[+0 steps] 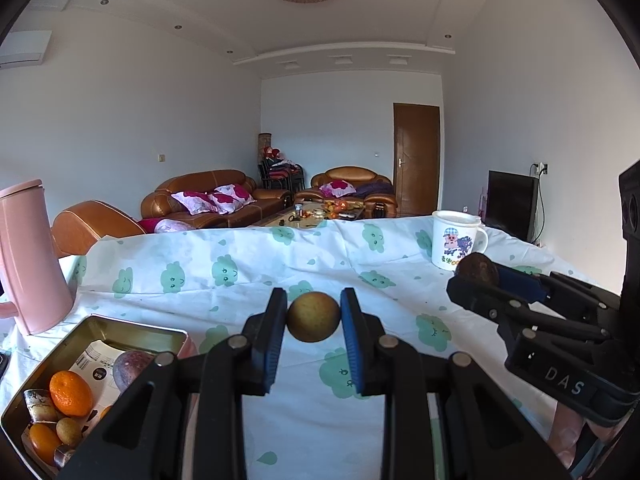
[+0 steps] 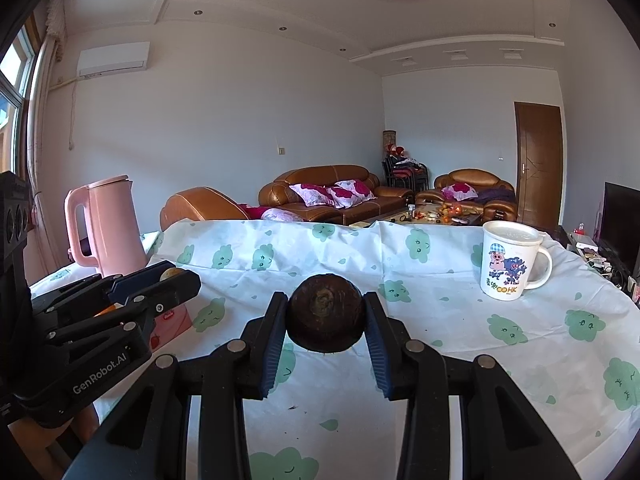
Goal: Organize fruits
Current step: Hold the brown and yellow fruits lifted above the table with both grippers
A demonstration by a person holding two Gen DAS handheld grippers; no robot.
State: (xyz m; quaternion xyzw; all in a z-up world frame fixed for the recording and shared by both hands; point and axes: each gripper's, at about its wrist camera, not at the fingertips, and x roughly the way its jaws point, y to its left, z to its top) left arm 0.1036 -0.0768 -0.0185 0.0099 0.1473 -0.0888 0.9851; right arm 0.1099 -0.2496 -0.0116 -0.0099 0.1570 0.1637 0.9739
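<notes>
Left wrist view shows the left gripper (image 1: 313, 316) clenched on one small round tan fruit (image 1: 313, 317), held above the counter (image 1: 248, 276) with its cloud-print cloth. At lower left sits one metal tin (image 1: 132, 330) — inside it I count one tangerine (image 1: 71, 393), one purple passion fruit (image 1: 130, 368), two small tan fruits and an orange piece or two near the bottom edge, the rest half hidden by the gripper's frame. Off to the right, the right gripper (image 1: 476, 276) grasps one dark brown round fruit (image 1: 478, 269). Right wrist view confirms it — the dark fruit is pinched between both blue pads (image 2: 274, 344), clear of the cloth. One pink kettle (image 2: 108, 228) stands at far left, one cartoon mug (image 2: 510, 260) at far right.
</notes>
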